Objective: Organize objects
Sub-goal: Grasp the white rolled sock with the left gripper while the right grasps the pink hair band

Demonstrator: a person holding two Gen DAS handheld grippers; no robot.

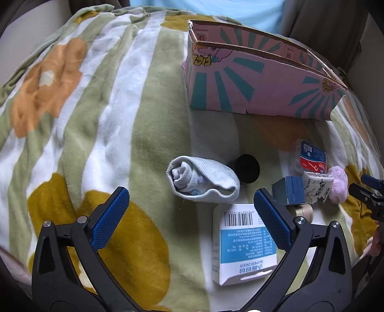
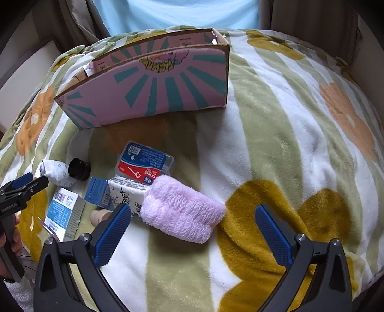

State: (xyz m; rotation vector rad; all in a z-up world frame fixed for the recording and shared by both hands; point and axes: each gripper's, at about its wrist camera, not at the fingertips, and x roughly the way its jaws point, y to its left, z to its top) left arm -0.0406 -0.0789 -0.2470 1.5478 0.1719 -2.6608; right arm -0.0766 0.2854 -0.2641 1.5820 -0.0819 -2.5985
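A pink cardboard box [image 1: 252,79] with teal rays stands open on a floral blanket; it also shows in the right wrist view [image 2: 153,88]. My left gripper [image 1: 192,206] is open and empty, just in front of a rolled white sock [image 1: 204,177]. A white-and-blue carton [image 1: 242,242] lies by its right finger. My right gripper [image 2: 192,220] is open and empty, with a folded lilac towel [image 2: 184,211] between its fingers. Behind the towel lie a floss-pick case [image 2: 146,163], a patterned tissue pack [image 2: 127,192], a small blue box [image 2: 98,192] and a black cap [image 2: 79,169].
The floral blanket [image 2: 288,134] covers a rounded surface that drops off at the sides. A beige roll [image 1: 302,211] lies by the blue box. The left gripper shows at the left edge of the right wrist view [image 2: 21,189]. A person in a light blue shirt [image 2: 177,14] sits behind the box.
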